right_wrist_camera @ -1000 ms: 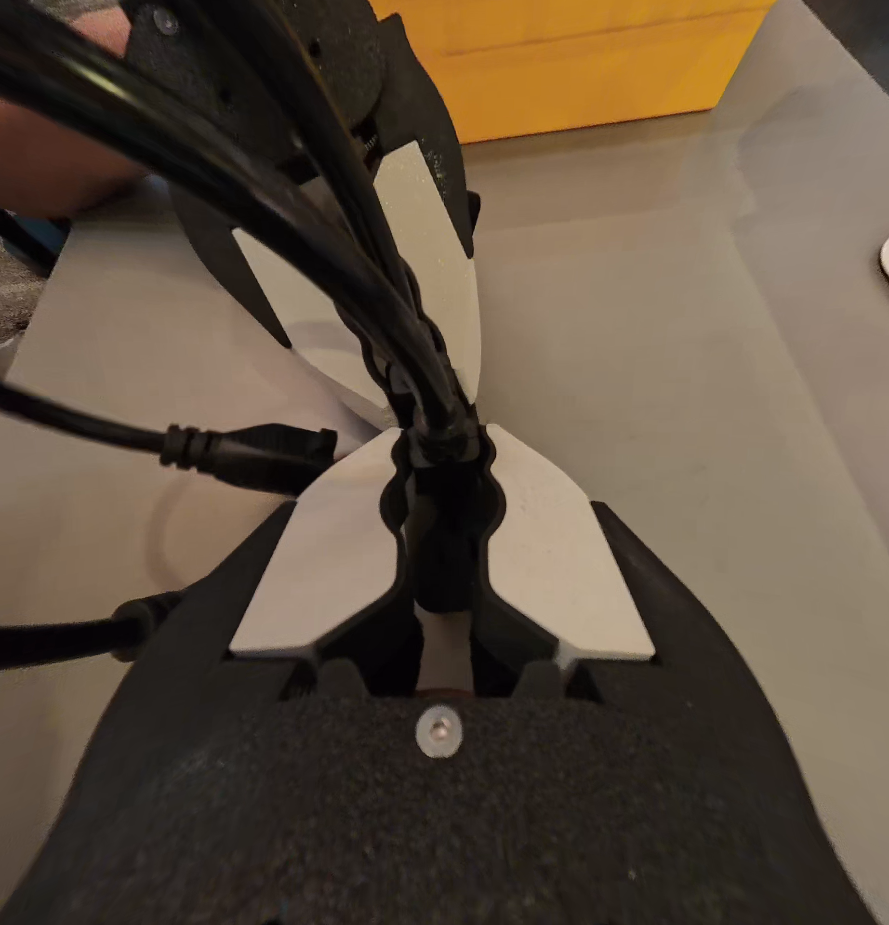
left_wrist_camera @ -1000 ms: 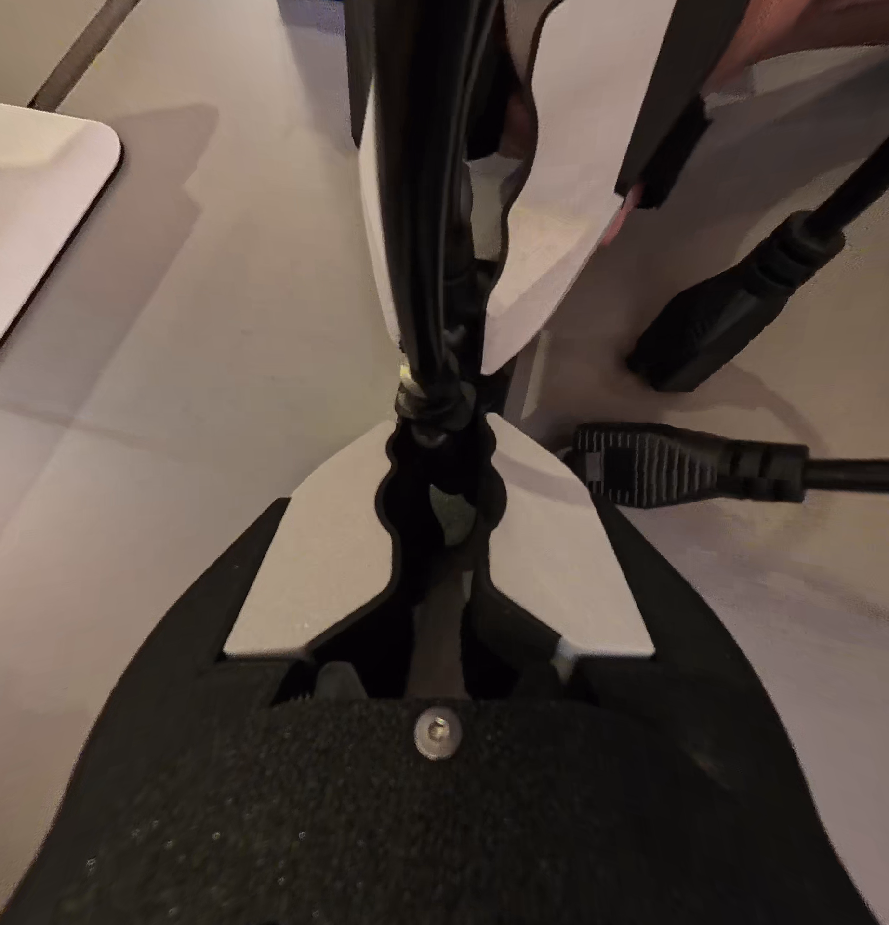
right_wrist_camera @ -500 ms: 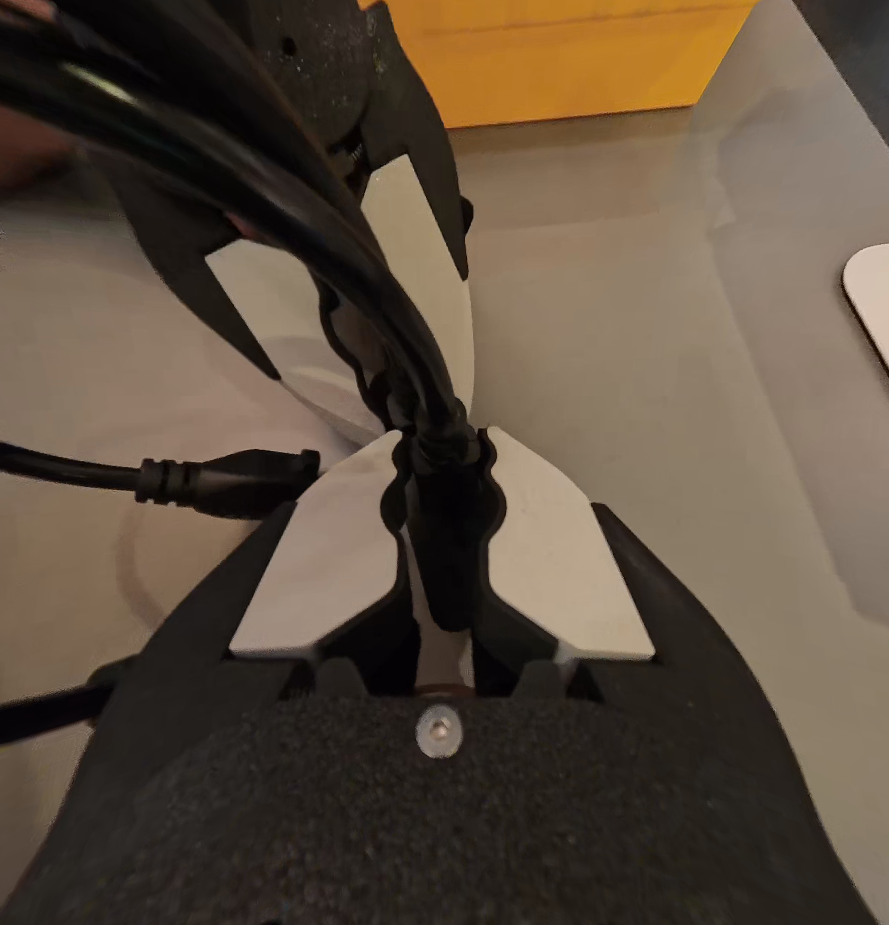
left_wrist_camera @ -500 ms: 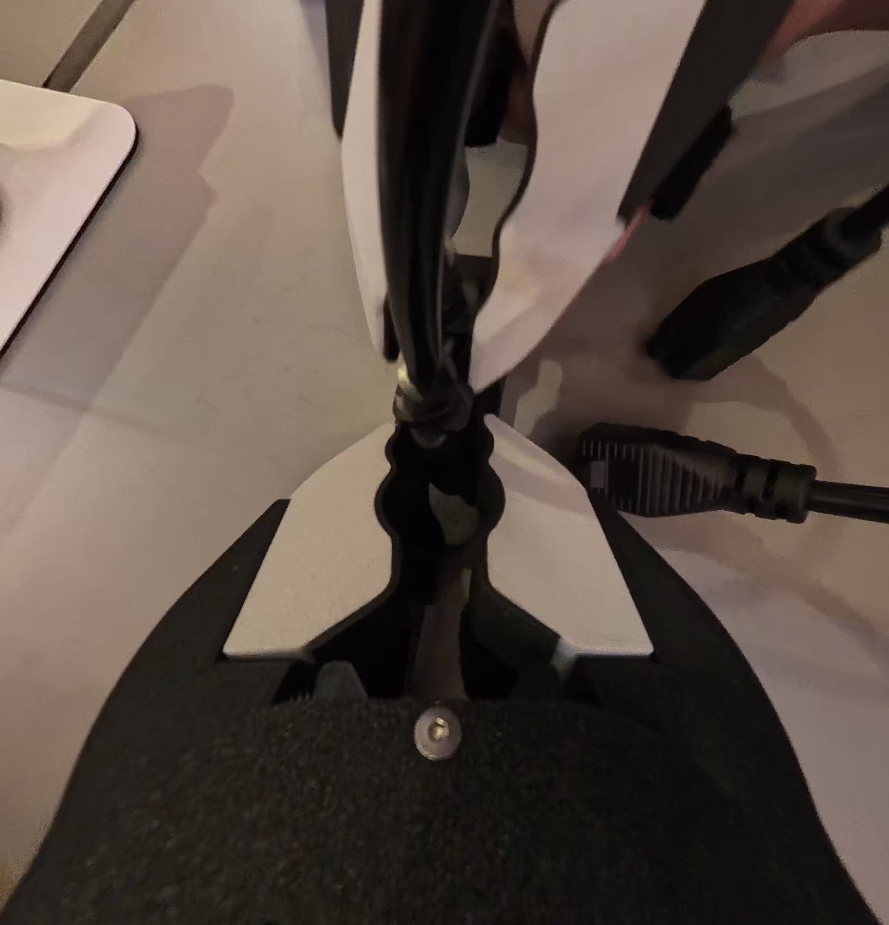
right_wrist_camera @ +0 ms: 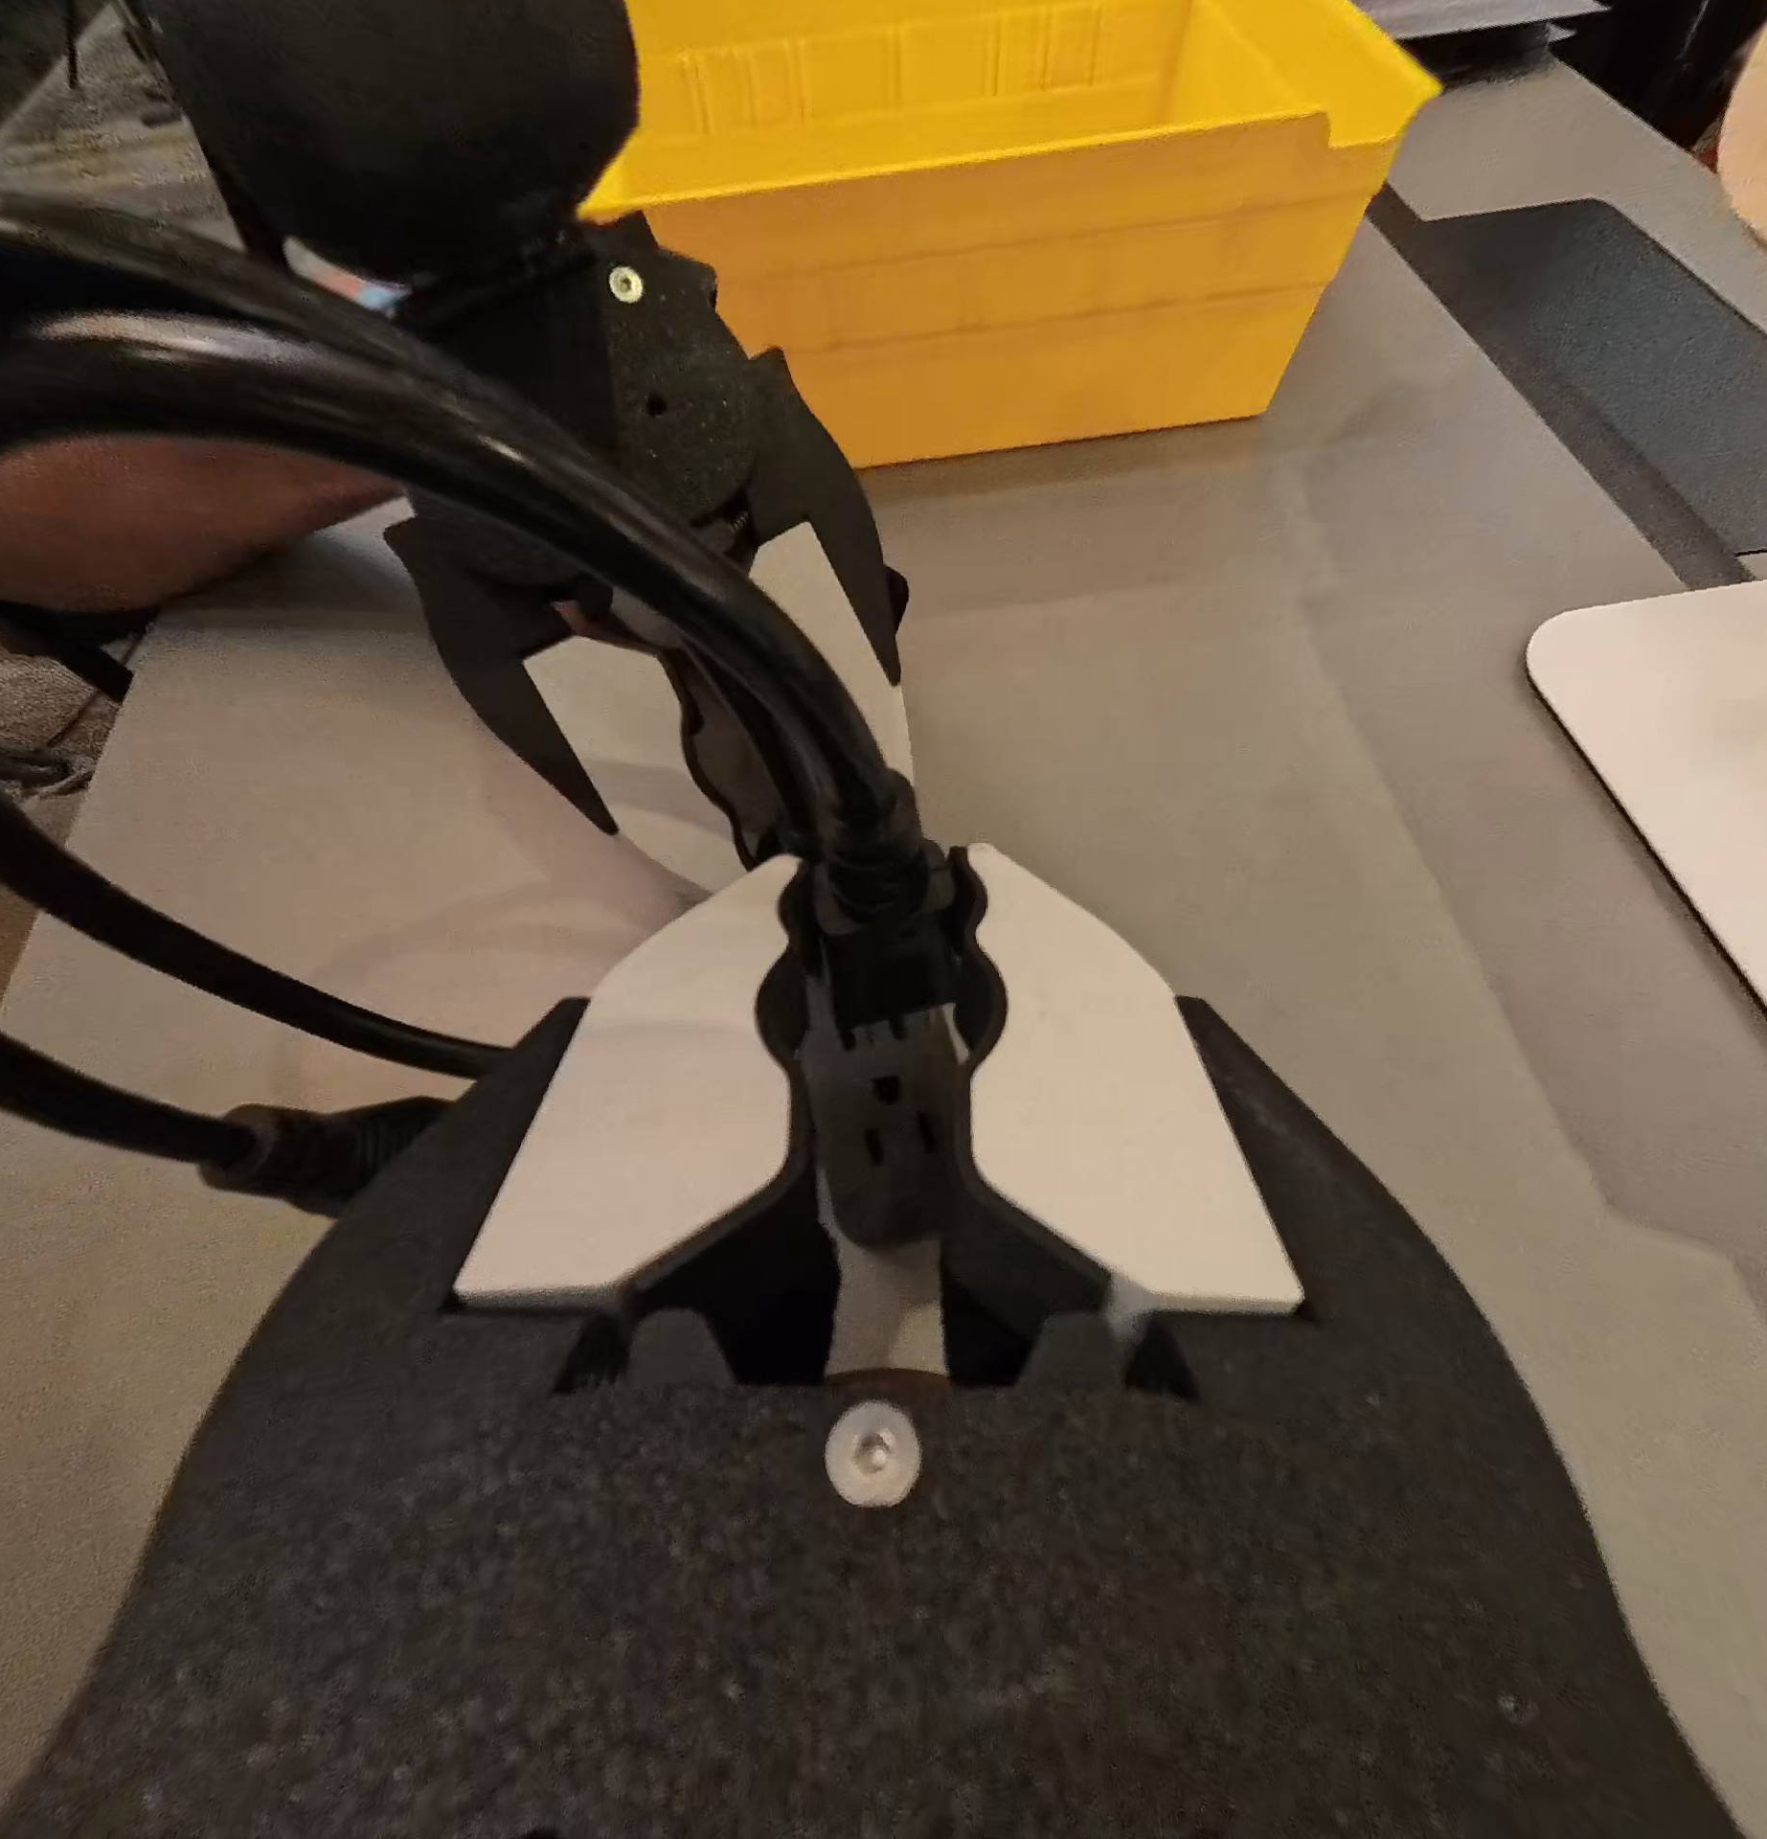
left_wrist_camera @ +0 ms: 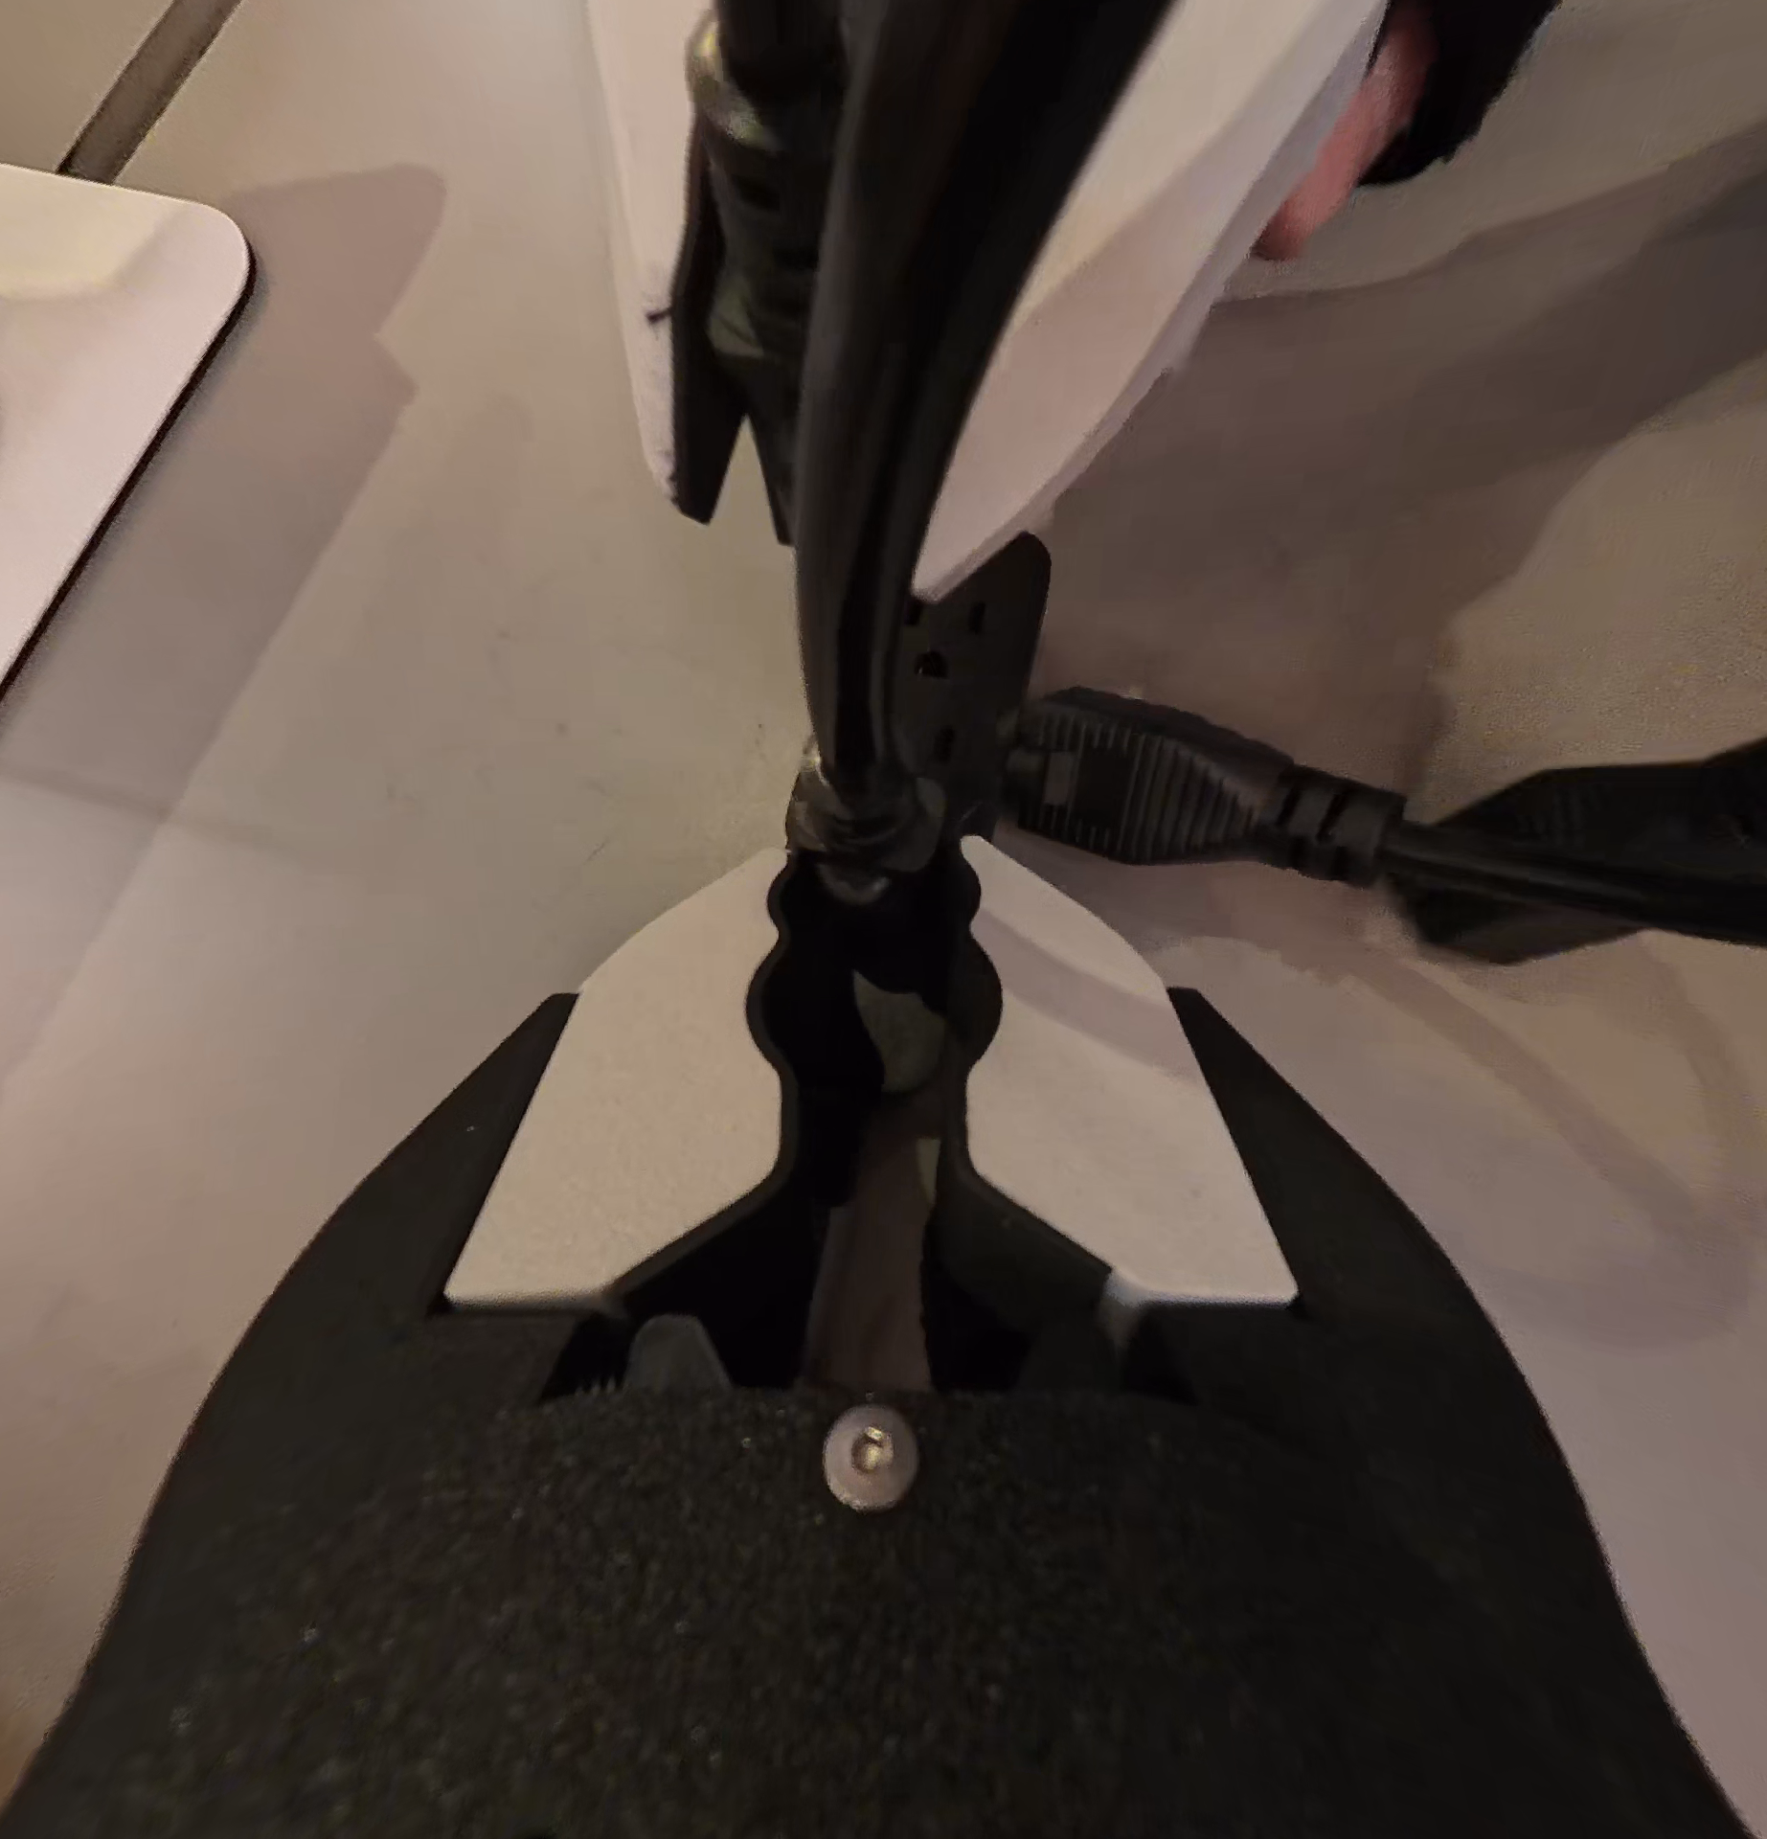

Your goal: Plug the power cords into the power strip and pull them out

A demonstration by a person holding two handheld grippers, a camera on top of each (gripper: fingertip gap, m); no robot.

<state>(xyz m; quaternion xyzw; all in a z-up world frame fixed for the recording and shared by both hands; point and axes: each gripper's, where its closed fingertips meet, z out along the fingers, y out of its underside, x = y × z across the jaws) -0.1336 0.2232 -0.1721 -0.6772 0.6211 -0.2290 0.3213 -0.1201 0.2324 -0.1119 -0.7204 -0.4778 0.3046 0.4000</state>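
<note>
My right gripper (right_wrist_camera: 884, 876) is shut on the black power strip (right_wrist_camera: 884, 1105), whose socket holes face up between the fingers. Its thick black cord (right_wrist_camera: 521, 478) arcs up and to the left. My left gripper (left_wrist_camera: 869, 856) is shut on the black cord bundle (left_wrist_camera: 859, 498) just by the strip's end (left_wrist_camera: 969, 637). The two grippers meet tip to tip; the left gripper (right_wrist_camera: 760, 826) shows in the right wrist view and the right gripper (left_wrist_camera: 819, 537) in the left wrist view. A ribbed black plug (left_wrist_camera: 1138, 776) lies on the table with its nose against the strip.
A second black plug (left_wrist_camera: 1605, 836) lies farther right on the grey table (left_wrist_camera: 362, 796). A yellow bin (right_wrist_camera: 1008, 279) stands at the back. A white rounded board (right_wrist_camera: 1675, 776) lies to one side, also seen in the left wrist view (left_wrist_camera: 83, 398). A person's arm (right_wrist_camera: 113, 527) is at the left. About 6 centimeters separates my left fingertips from my right.
Both grippers stayed shut. The right gripper has tilted up, bringing the yellow bin and the strip's sockets into view. The ribbed plug now lies closer to the strip's end.
</note>
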